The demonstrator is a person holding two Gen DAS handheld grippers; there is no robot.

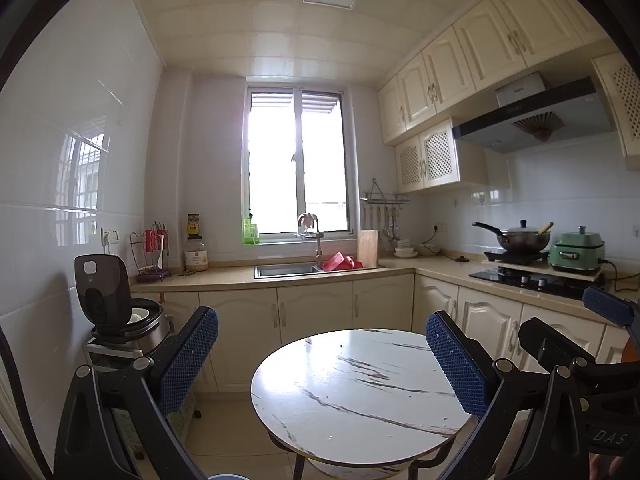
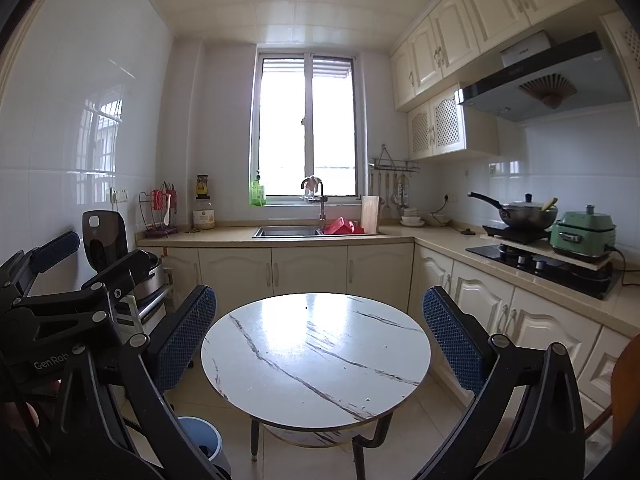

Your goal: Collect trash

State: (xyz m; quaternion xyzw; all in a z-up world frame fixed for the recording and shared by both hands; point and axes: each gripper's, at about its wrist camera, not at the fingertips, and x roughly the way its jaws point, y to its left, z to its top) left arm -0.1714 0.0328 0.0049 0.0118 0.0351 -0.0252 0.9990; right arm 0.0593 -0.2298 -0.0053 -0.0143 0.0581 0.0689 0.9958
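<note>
A round white marble-pattern table (image 1: 360,400) (image 2: 320,360) stands just ahead in both views. Its top carries only a tiny dark speck (image 2: 306,307) and a few pale crumbs near the front edge; I see no larger piece of trash. A blue-rimmed bin (image 2: 202,440) sits on the floor at the table's left foot. My left gripper (image 1: 322,360) is open above the near edge of the table, with nothing between its blue pads. My right gripper (image 2: 318,338) is also open and empty, held at a similar height beside it.
An L-shaped counter runs along the back and right, with a sink (image 2: 286,232), red items beside it, a wok on a burner (image 2: 524,214) and a green cooker (image 2: 582,232). A rice cooker (image 1: 116,304) stands on a low rack at left. An orange chair back (image 2: 624,392) shows at right.
</note>
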